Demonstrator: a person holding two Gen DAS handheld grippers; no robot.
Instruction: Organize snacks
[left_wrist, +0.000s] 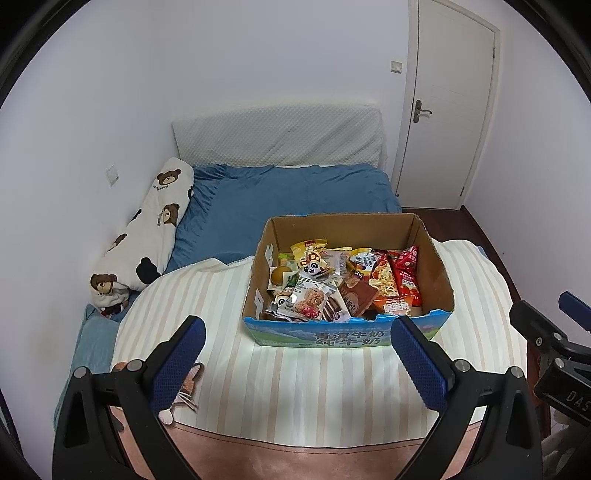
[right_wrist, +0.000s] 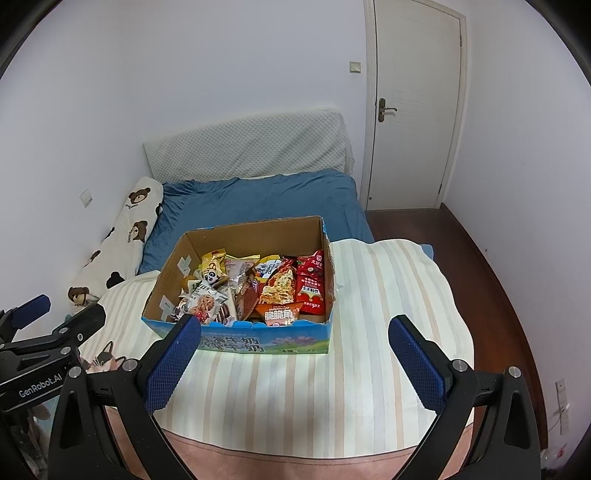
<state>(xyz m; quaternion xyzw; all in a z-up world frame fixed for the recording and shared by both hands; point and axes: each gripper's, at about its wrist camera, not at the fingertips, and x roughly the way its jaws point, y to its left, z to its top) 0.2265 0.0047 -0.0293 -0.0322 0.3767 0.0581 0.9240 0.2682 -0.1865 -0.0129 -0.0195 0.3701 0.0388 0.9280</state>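
An open cardboard box (left_wrist: 439, 273) with a blue printed front stands on a striped blanket (left_wrist: 288, 373) on the bed; it also shows in the right wrist view (right_wrist: 173, 258). It holds several snack packets, among them a red packet (left_wrist: 406, 273), an orange packet (right_wrist: 282, 314) and a panda packet (left_wrist: 314, 264). My left gripper (left_wrist: 297, 328) is open and empty, in front of the box and apart from it. My right gripper (right_wrist: 295, 328) is open and empty, also just short of the box front. Each gripper shows at the edge of the other's view.
A blue duvet (left_wrist: 280, 199) and a white headboard cushion (left_wrist: 277, 136) lie behind the box. A bear-print pillow (left_wrist: 147, 236) lies along the left wall. A shut door (right_wrist: 413, 103) and dark floor (right_wrist: 491, 273) are at the right.
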